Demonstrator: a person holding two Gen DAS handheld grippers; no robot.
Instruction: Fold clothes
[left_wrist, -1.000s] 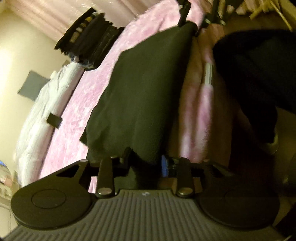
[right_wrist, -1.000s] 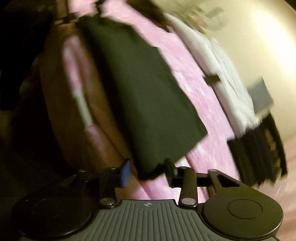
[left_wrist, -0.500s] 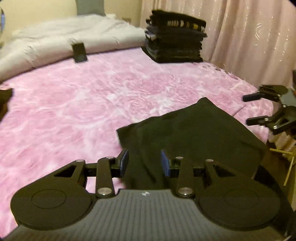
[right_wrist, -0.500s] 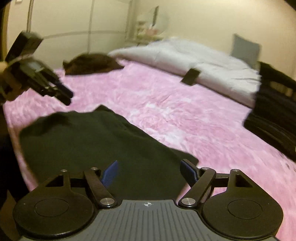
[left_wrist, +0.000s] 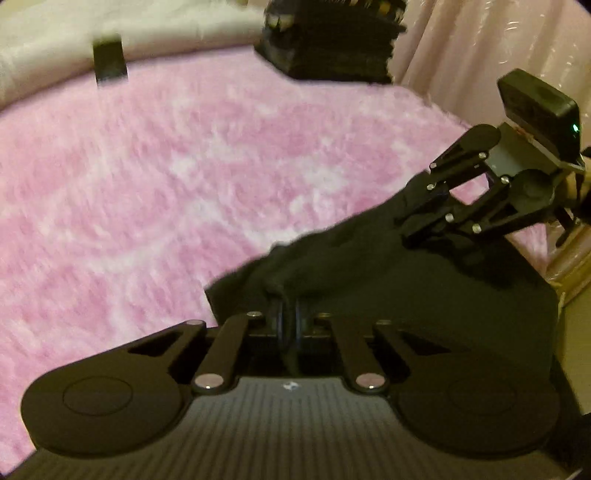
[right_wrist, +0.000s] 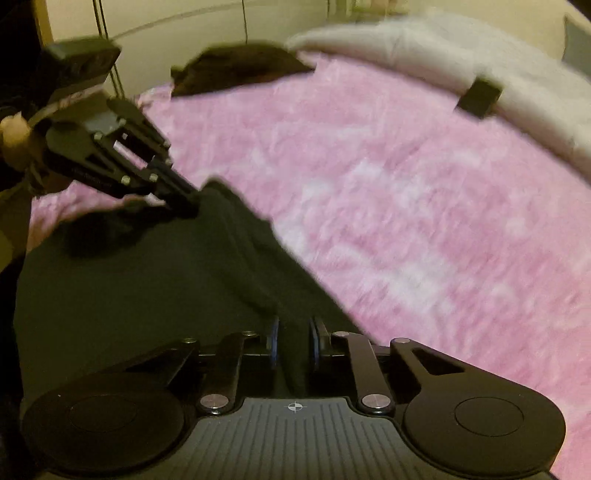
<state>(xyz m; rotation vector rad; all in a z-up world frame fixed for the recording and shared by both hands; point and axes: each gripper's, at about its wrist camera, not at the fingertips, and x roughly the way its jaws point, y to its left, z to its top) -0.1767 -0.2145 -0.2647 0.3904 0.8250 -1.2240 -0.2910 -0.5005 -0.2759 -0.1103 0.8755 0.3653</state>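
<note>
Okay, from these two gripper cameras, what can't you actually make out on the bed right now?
- Black garment: its near edge, hidden by the gripper bodies in both views; type unclear.
- Stack of folded dark clothes: top cut off, left wrist view.
- Small dark object by the white duvet: too blurred to identify.

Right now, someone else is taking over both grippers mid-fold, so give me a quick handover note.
Left gripper: just closed, pinching the near edge of the dark green cloth garment.
Right gripper: just closed on the same edge further along.
Garment: lying on the fluffy pink blanket, near its edge.
Done: stack of folded dark clothes at the far side.
Left: fold this garment; another dark heap waits.
</note>
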